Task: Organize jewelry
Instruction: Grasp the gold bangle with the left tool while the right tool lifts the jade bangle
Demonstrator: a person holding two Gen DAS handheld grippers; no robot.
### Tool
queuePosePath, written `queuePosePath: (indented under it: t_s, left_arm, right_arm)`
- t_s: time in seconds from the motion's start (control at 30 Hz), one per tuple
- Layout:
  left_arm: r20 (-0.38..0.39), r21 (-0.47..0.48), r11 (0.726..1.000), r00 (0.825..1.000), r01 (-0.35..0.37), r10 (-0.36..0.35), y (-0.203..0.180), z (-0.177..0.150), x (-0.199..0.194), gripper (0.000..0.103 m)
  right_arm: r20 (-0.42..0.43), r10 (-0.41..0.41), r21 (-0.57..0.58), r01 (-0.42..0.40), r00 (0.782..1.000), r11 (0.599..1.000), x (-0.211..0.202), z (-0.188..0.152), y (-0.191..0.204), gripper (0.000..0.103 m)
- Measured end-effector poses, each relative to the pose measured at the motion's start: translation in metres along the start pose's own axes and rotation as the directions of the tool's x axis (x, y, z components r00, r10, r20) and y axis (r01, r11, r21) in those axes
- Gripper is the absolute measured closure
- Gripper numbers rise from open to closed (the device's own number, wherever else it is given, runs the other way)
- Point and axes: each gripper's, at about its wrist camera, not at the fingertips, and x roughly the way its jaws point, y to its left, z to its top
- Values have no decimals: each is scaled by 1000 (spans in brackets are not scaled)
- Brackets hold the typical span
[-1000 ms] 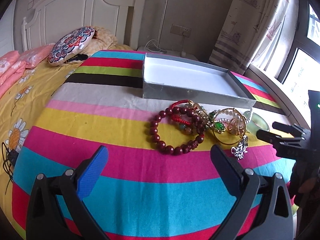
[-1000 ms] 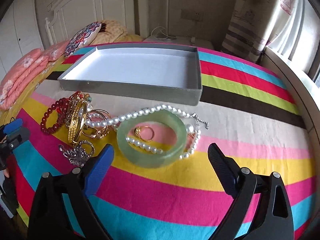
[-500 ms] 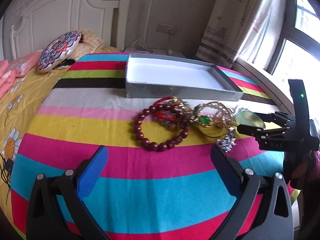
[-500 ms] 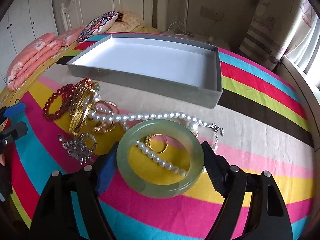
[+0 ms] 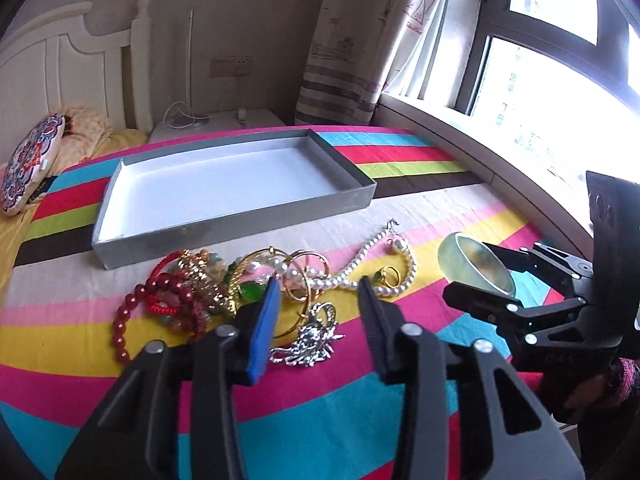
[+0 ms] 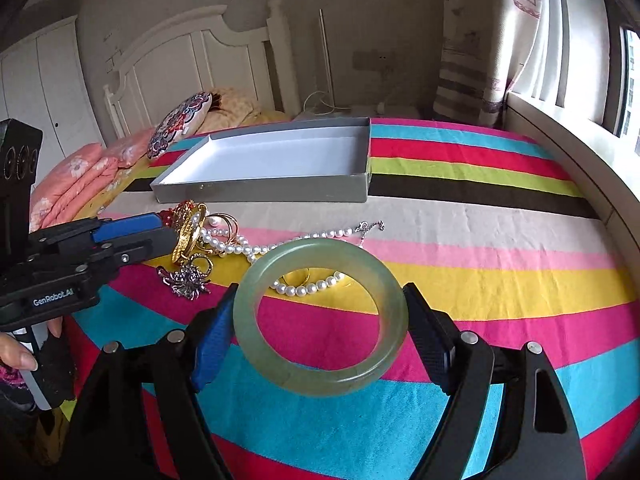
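Observation:
My right gripper (image 6: 320,312) is shut on a pale green jade bangle (image 6: 320,316) and holds it above the striped bedspread; the bangle also shows in the left wrist view (image 5: 476,264). My left gripper (image 5: 318,300) has narrowed but is open and empty, just above a silver brooch (image 5: 308,340) and gold rings (image 5: 296,276). A pearl necklace (image 5: 360,268), a small gold ring (image 5: 390,276) and a red bead bracelet (image 5: 132,312) lie in the pile. An empty grey box (image 5: 232,188) stands behind the pile.
A patterned cushion (image 5: 28,168) and yellow bedding lie at far left. A white headboard (image 6: 188,64) stands behind the box. A window sill (image 5: 480,152) and curtain run along the right side. Pink folded cloth (image 6: 76,184) lies left.
My right gripper closed on the green bangle and lifted it off the pearls. My left gripper moved forward and right over the pile and its jaws narrowed.

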Motion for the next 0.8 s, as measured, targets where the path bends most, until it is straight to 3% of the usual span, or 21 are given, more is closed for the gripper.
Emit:
queuePosePath:
  t_s: [0.07, 0.37, 0.57, 0.7, 0.8]
  left_arm:
    - [-24, 17, 1000, 1000, -4, 4, -3, 0, 10, 83]
    - [-75, 34, 999, 997, -22, 24, 3, -3, 30, 84]
    - [-120, 42, 999, 992, -26, 31, 5, -5, 49, 92]
    - [-73, -5, 1000, 997, 3, -3, 12, -4, 30, 96]
    - [-31, -42, 996, 997, 76, -77, 16, -1, 8, 96]
  right_arm:
    - [2, 2, 4, -2, 1000, 1000, 0, 0, 0, 25]
    - [7, 4, 2, -4, 1000, 1000, 1, 0, 0, 25]
    - [5, 3, 7, -3, 1000, 1000, 1, -1, 0, 25]
    - [13, 6, 4, -6, 1000, 1000, 0, -1, 1, 25]
    - [17, 7, -6, -7, 1000, 1000, -1, -2, 3, 25]
